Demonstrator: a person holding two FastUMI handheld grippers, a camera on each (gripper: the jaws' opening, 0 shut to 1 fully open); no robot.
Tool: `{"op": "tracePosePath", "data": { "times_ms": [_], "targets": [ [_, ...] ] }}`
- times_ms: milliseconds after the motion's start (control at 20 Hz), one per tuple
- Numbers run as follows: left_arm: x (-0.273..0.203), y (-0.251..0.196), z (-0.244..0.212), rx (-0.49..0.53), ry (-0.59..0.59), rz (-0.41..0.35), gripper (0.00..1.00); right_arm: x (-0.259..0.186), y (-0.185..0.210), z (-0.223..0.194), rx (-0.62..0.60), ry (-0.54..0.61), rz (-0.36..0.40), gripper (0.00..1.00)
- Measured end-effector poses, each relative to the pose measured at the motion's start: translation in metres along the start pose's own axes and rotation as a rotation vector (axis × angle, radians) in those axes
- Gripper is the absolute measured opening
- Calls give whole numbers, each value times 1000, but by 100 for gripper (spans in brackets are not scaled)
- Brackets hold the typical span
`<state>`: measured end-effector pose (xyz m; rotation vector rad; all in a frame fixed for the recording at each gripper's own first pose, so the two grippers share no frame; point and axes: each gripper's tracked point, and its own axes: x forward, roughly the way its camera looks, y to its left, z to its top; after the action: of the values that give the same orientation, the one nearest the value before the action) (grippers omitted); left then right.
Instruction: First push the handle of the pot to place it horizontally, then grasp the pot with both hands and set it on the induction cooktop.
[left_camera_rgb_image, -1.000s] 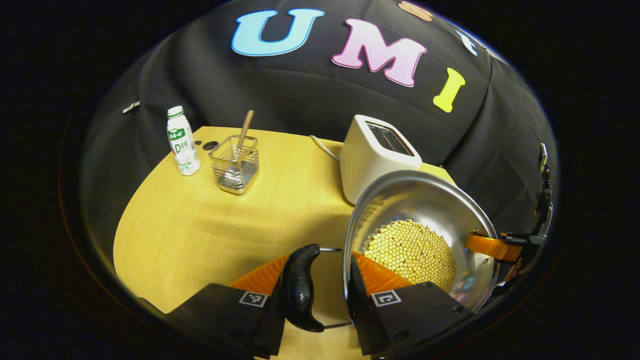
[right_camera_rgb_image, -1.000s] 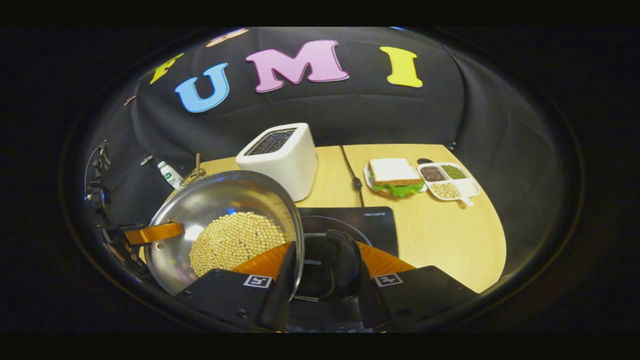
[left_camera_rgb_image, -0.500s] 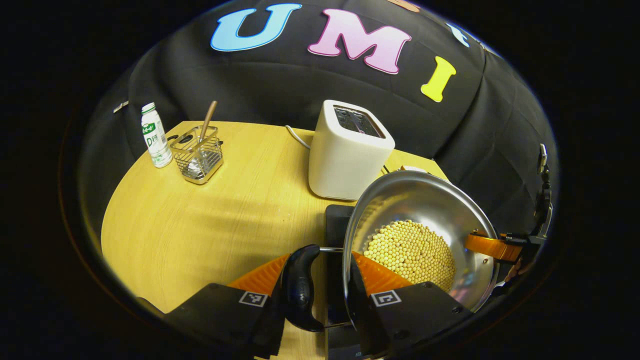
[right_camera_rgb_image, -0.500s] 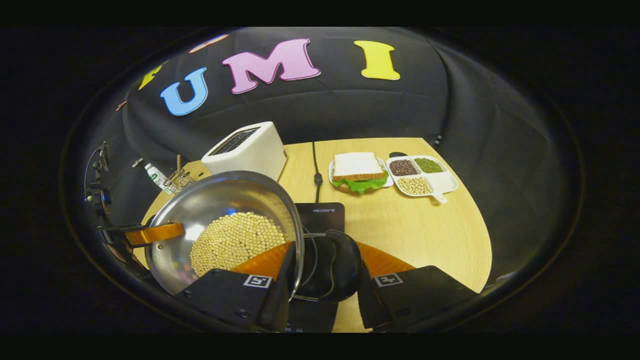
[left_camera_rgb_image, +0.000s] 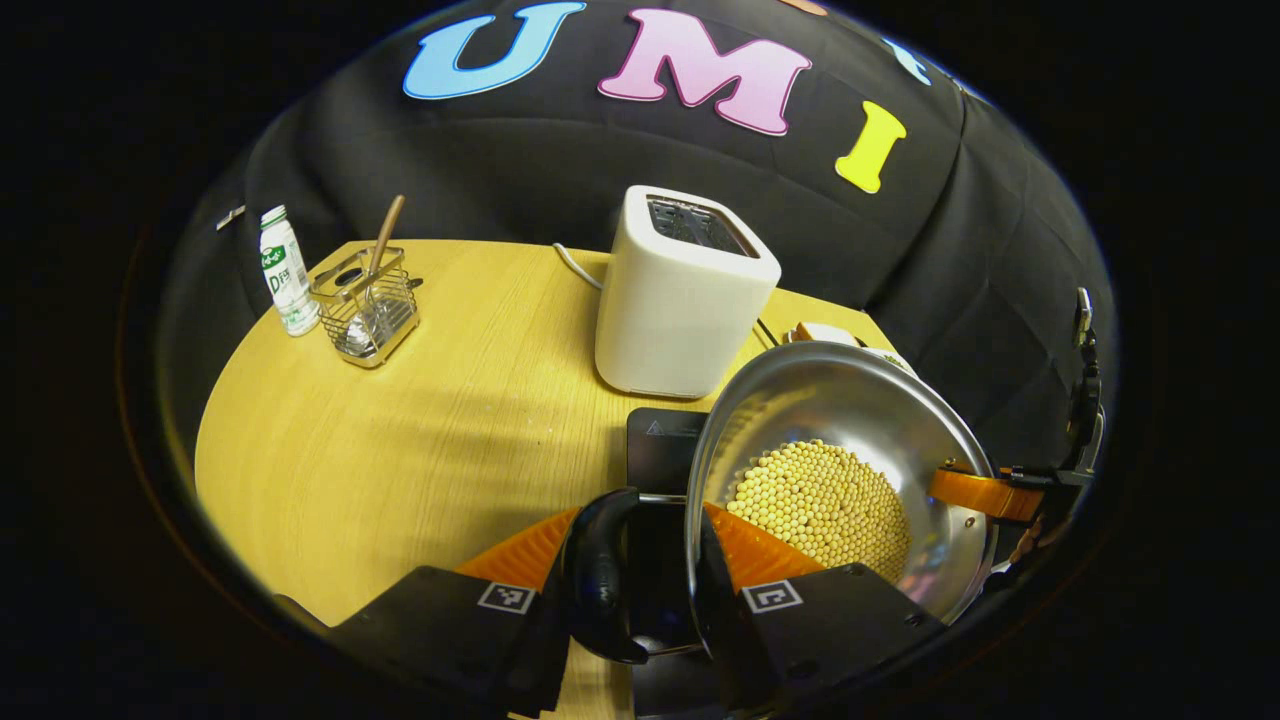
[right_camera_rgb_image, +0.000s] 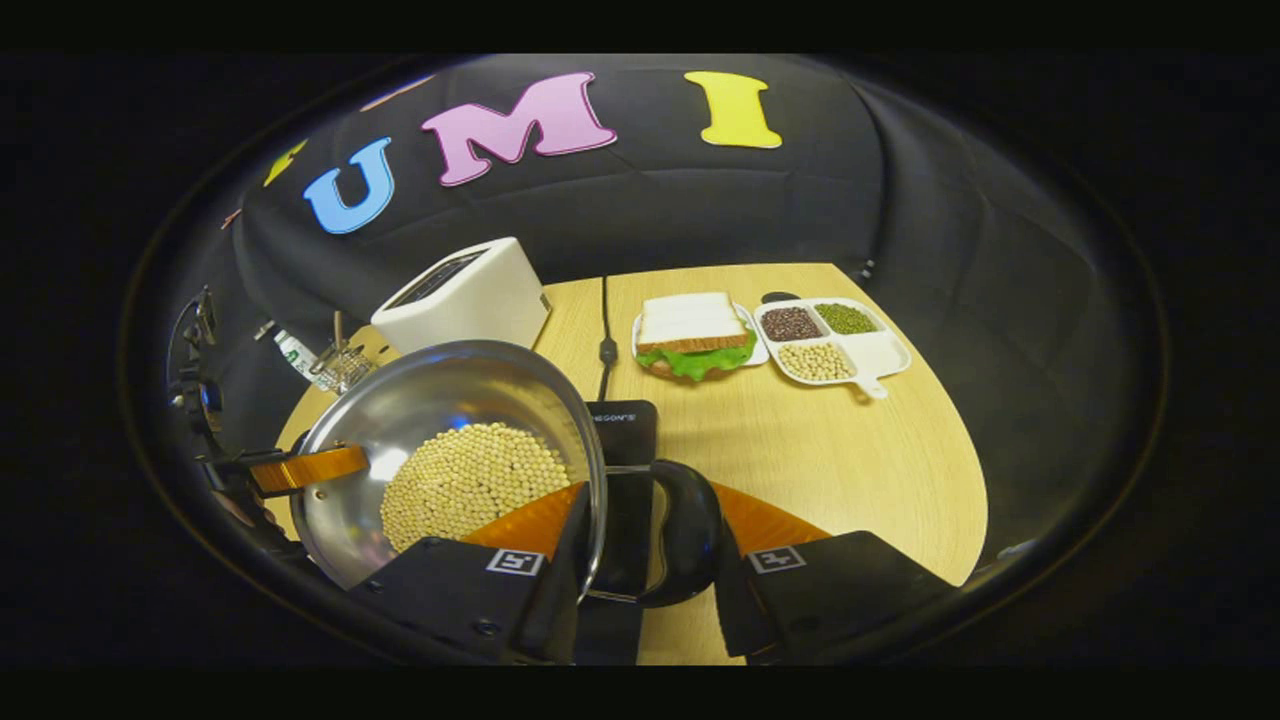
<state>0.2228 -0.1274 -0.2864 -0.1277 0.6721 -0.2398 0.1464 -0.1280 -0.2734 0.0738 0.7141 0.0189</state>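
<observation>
Your left gripper (left_camera_rgb_image: 645, 560) is clamped on the pot (left_camera_rgb_image: 880, 420): one finger sits inside the steel wall, the other outside the black side handle (left_camera_rgb_image: 598, 580), so rim and handle are pinched between them. Your right gripper (right_camera_rgb_image: 650, 550) holds the opposite side the same way, fingers closed over the rim and the other black handle (right_camera_rgb_image: 690, 535). The pot is held off the table (left_camera_rgb_image: 400, 440), its bottom covered with pale round beans (right_camera_rgb_image: 465, 480). The induction cooktop (right_camera_rgb_image: 625, 430) lies partly under the pot, at about 12 o'clock from the right gripper's fingers; whether the pot touches it is hard to tell. In the left gripper view the toaster (left_camera_rgb_image: 680, 290) stands at 12 o'clock, the wire basket (left_camera_rgb_image: 365, 310) and bottle (left_camera_rgb_image: 283, 270) at 10 o'clock. In the right gripper view the sandwich (right_camera_rgb_image: 695, 335) and divided tray (right_camera_rgb_image: 880, 352) sit at 1 o'clock.
</observation>
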Motion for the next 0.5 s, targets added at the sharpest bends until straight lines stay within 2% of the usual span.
{"op": "tracePosePath", "data": {
  "times_ms": [150, 500],
  "targets": [
    [0, 2, 1, 23, -27, 6, 61, 4, 0, -6, 15, 6, 12, 59],
    [1, 4, -3, 3, -14, 7, 63, 9, 4, -2, 14, -25, 35, 60]
  ]
}}
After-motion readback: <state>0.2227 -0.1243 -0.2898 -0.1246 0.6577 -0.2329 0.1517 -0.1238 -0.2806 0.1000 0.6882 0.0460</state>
